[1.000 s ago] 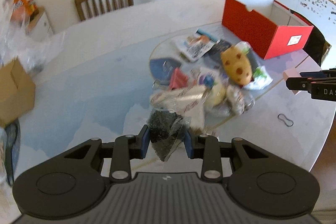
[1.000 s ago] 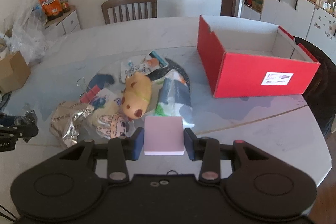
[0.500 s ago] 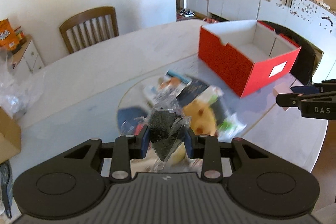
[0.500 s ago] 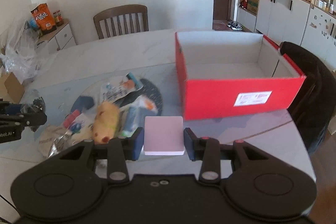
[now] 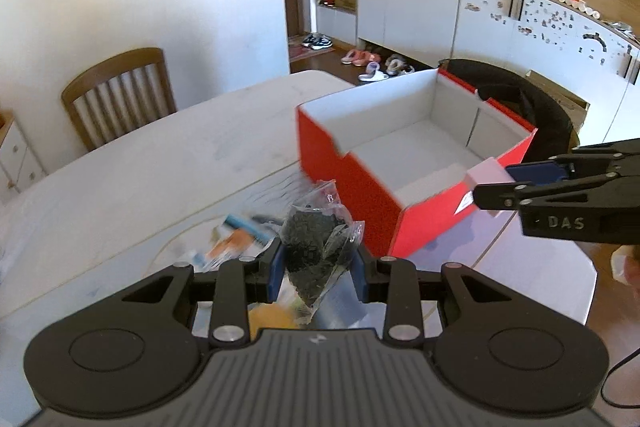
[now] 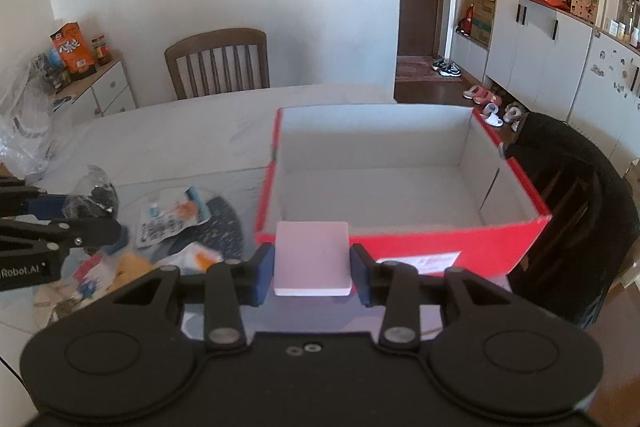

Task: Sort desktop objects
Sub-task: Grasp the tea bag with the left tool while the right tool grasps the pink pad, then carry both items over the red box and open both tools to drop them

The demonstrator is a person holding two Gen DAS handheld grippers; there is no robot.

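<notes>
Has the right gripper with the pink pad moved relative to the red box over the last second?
Yes. The right gripper and its pink pad have closed in on the red box.

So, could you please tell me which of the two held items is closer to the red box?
The pink pad in the right gripper, at the box's front wall; the dark bag hangs farther back.

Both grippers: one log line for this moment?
left: holds bag | right: holds pad | box: empty
</notes>
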